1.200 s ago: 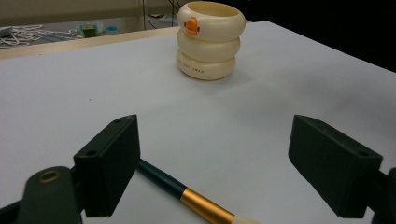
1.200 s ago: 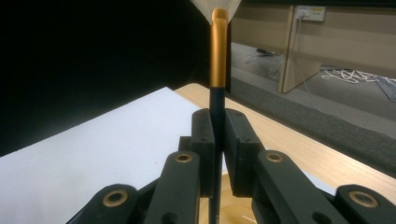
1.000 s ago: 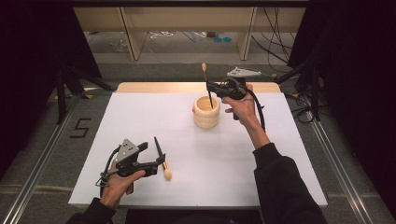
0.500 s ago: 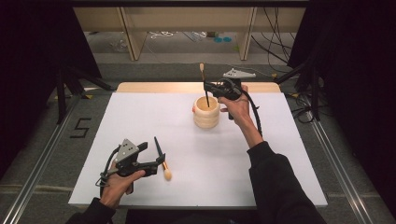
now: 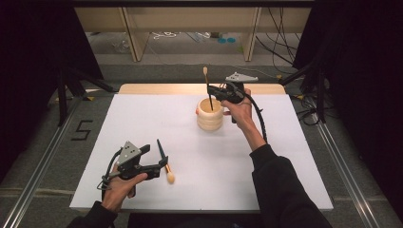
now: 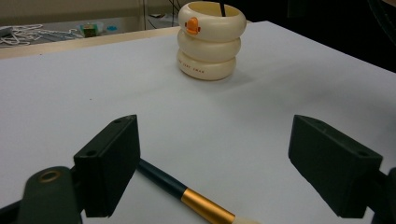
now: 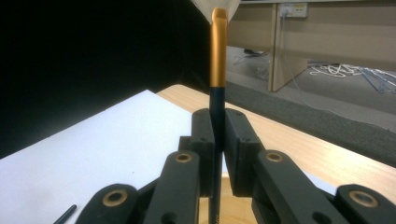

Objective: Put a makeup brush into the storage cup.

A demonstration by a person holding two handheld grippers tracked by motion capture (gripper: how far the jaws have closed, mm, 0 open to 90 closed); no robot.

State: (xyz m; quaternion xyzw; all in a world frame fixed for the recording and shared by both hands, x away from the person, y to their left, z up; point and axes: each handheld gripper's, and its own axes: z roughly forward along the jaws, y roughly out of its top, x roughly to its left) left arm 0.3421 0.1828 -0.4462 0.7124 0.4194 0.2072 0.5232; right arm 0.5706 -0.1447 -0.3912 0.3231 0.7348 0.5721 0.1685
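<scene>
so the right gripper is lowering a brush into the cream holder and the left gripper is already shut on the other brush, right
Not quite: the left gripper is open, its jaws standing apart around the other brush lying on the table, as the left gripper view shows. The right gripper does hold a brush over the cream holder.

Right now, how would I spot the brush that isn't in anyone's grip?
Start at the white table and find the cream ringed cup near its far edge. Come back to the near left, where the left tongs hover open. The loose brush lies flat there, dark handle, gold collar, pale bristles; the other brush stands upright over the cup, pinched by the right tongs.
</scene>
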